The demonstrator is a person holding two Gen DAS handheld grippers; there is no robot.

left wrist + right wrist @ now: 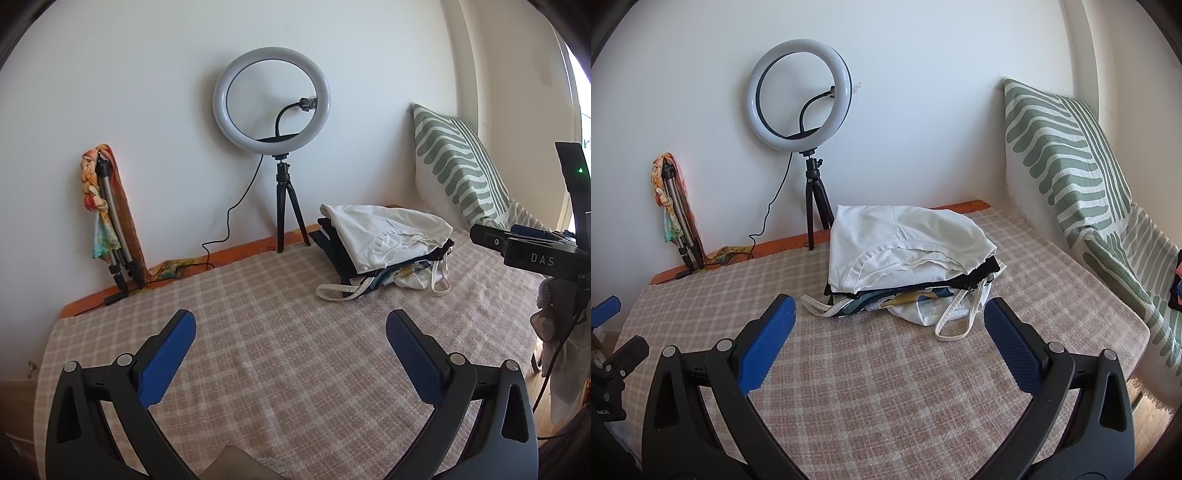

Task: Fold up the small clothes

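Pink-and-cream checked woven cloth (886, 387) covers the flat work surface, giving a soft, plain bed on which small garments can be spread and creased. A stack of small clothes (908, 258) lies toward the far side of this cloth, near the white wall: a white cotton top (905, 236) with its stitched neckline showing lies uppermost, over a black garment (982, 275), a patterned blue-and-yellow piece (908, 301) and a white item with loose cream straps (955, 321) that trail onto the cloth (the lower layers sit unevenly, their edges not squared). The left gripper (291, 332) hovers over bare cloth with its blue-padded fingers spread wide and nothing between them. The right gripper (890, 321) is likewise spread wide and empty, its fingers aimed at the near edge of the stack but apart from it. A white ring lamp on a small black tripod (799, 96) stands behind the stack, and a green-and-white striped cushion (1067, 147) leans in the corner, both clear of the working area. The arrangement fits either of two stages: a heap awaiting folding, with a piece due to be drawn off, or a roughly folded pile to which the last piece has been added.
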